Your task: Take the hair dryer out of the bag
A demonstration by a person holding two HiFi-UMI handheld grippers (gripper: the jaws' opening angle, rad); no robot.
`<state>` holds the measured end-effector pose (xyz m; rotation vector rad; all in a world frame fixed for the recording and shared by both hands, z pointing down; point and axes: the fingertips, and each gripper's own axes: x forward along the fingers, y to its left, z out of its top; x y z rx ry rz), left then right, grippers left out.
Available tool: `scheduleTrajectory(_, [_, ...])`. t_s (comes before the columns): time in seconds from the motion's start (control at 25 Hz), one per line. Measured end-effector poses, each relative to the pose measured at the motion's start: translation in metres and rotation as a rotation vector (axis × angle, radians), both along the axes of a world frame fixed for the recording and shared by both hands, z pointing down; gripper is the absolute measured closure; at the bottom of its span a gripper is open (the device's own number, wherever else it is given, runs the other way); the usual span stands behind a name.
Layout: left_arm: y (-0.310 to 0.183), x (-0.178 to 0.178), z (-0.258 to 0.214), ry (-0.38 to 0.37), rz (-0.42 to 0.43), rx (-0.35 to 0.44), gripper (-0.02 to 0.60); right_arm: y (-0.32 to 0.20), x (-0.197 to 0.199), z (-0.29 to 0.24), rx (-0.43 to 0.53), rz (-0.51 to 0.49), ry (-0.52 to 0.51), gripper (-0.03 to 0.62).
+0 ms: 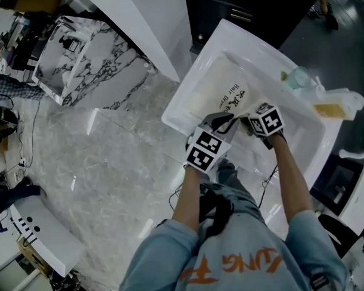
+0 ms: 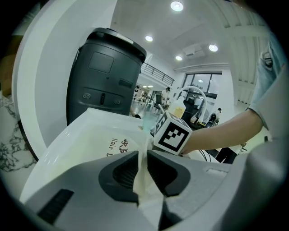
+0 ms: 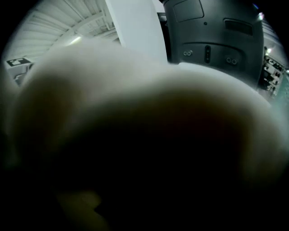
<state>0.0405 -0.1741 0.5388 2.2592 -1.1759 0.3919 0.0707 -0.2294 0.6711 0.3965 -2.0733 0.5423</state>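
Left gripper [image 2: 143, 177] is pinching the bag [image 1: 219, 90] edge; right gripper [image 1: 257, 126] is pushing into its mouth.
Right jaws' state cannot be told under the cloth; working blind, it is risking snagging fabric and tugging the pinched edge loose.

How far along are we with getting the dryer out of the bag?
Early. Done: the left gripper is shut on the bag's edge, cloth pinched between its fingers. In hand: the right gripper is at the bag's mouth, its view smothered by cloth, so I cannot tell its state. Left: no dryer shows yet; it is presumably inside the bag, to be pulled out.
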Motion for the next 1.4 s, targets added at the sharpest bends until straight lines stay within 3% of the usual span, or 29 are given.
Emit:
scheduleTrajectory(0.16, [0.012,-0.02,0.008,0.019,0.0,-0.032,0.445,0.001,-0.002,-0.003,0.004,0.022,0.053,0.365])
scheduleTrajectory(0.32, [0.018,-0.063,0.023,-0.039,-0.075,-0.062,0.426,0.001,-0.002,-0.006,0.024,0.061,0.063,0.373])
scheduleTrajectory(0.48, [0.017,-0.129,0.046,-0.244,-0.243,-0.109,0.427,0.004,-0.003,-0.014,0.02,0.118,0.042,0.376])
scheduleTrajectory(0.56, [0.014,-0.151,0.05,-0.352,-0.284,-0.11,0.438,0.006,-0.005,-0.019,0.02,0.139,0.026,0.378])
scheduleTrajectory(0.72, [0.005,-0.161,0.066,-0.493,-0.246,-0.142,0.44,0.009,-0.001,-0.026,0.038,0.156,0.028,0.379])
scheduleTrajectory(0.96, [-0.009,-0.158,0.081,-0.598,-0.13,-0.182,0.44,0.016,0.005,-0.032,0.105,0.127,0.083,0.379])
scheduleTrajectory(1.04, [-0.011,-0.156,0.079,-0.599,-0.105,-0.19,0.451,0.019,0.005,-0.032,0.103,0.14,0.088,0.379])
scheduleTrajectory(1.28, [-0.013,-0.151,0.079,-0.632,-0.032,-0.176,0.562,0.027,0.006,-0.037,0.127,0.204,0.074,0.381])
scheduleTrajectory(1.4, [-0.018,-0.153,0.075,-0.621,-0.025,-0.158,0.573,0.028,0.009,-0.042,0.152,0.252,0.05,0.381])
